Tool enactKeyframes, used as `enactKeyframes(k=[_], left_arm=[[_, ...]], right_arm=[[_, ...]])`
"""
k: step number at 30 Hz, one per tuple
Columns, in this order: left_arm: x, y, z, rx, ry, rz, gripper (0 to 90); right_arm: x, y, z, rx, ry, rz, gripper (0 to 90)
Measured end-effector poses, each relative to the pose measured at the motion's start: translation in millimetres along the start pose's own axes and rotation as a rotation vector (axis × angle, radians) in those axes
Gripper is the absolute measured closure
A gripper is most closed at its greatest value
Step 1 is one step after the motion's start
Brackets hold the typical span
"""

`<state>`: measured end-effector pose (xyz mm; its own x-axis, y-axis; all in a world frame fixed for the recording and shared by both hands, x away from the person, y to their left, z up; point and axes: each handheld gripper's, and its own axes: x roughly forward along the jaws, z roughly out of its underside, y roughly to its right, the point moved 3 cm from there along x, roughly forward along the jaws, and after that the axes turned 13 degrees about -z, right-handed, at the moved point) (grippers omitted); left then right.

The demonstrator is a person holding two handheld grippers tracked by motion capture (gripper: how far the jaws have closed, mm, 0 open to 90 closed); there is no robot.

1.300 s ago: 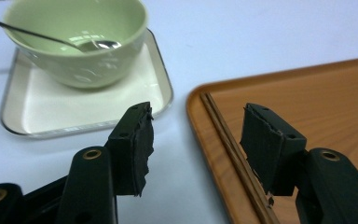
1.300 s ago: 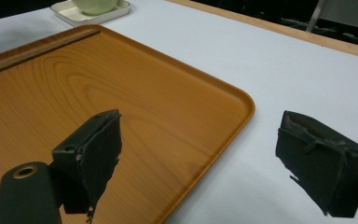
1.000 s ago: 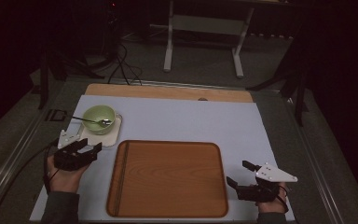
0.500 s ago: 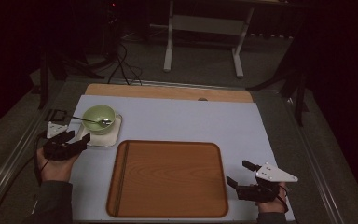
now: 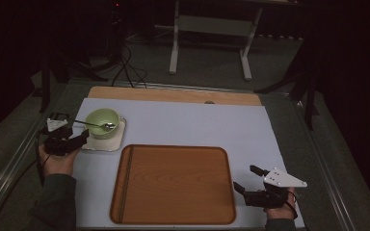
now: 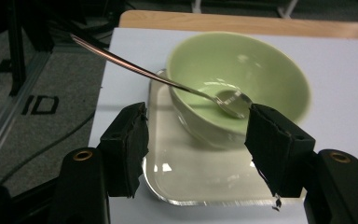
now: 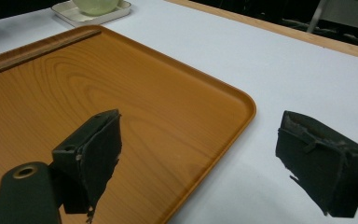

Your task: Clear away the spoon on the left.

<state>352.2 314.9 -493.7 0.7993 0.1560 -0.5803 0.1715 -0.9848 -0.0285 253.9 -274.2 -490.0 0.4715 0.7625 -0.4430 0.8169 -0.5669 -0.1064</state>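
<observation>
1. Left gripper view is showing the green bowl (image 6: 240, 84) sitting on a small white plate (image 6: 186, 182) at the near-left part of the pale mat (image 6: 335, 74), with a metal spoon (image 6: 168, 81) lying in it, handle jutting out over the rim toward the table's edge.
2. Handling, as a judgement: the bowl is looking glazed and rigid, so probably smooth, slippery and breakable; the spoon is resting loose and is likely to slide or tip out if the bowl tilts. The shallow plate is offering a thin raised rim for a level pinch; otherwise the bowl's wall is the place to grip.
3. The left gripper (image 6: 196, 140) is standing released, its jaws straddling the near side of the bowl and plate without pressing on either; they have just been opening a little, with nothing clamped between them.
4. High view is placing the bowl (image 5: 102, 122) just behind the wooden tray's (image 5: 173, 185) left rear corner, with the left gripper (image 5: 79, 138) beside the plate (image 5: 103, 143), a layout the close view is not giving.
5. Right gripper view is looking across the tray (image 7: 98, 93), its right gripper (image 7: 200, 158) hanging wide and empty over the tray's corner, the bowl (image 7: 95, 5) well apart at the far end.
</observation>
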Motion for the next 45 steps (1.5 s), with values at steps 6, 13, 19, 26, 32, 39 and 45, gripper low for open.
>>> enactKeyframes(k=[6,13,19,26,32,39,45], left_arm=[[17.4,-4.0,-10.5,-0.058,-0.029,-0.009,40.3],[32.6,-9.8,-14.4,-0.145,-0.056,-0.007,42.1],[37.9,-10.8,-21.2,-0.176,-0.054,-0.014,47.1],[44.7,-9.4,-20.9,-0.176,-0.079,-0.024,55.7],[49.3,-8.4,-21.8,-0.159,-0.086,-0.032,57.3],[51.0,-8.0,-21.6,-0.154,-0.090,-0.030,61.0],[52.5,-8.3,-23.1,-0.155,-0.094,-0.031,65.8]], right_arm=[[0.4,0.6,0.3,0.002,-0.002,0.001,13.8],[0.8,0.1,0.6,-0.008,-0.011,0.001,13.8],[2.1,-0.7,0.7,-0.011,-0.019,0.000,13.8],[1.7,-0.3,0.8,-0.009,-0.016,0.000,13.8],[1.1,0.2,1.0,-0.006,-0.013,0.001,13.8],[1.1,0.1,1.3,-0.006,-0.016,0.001,13.8],[0.5,0.3,1.5,-0.006,-0.013,0.001,13.8]])
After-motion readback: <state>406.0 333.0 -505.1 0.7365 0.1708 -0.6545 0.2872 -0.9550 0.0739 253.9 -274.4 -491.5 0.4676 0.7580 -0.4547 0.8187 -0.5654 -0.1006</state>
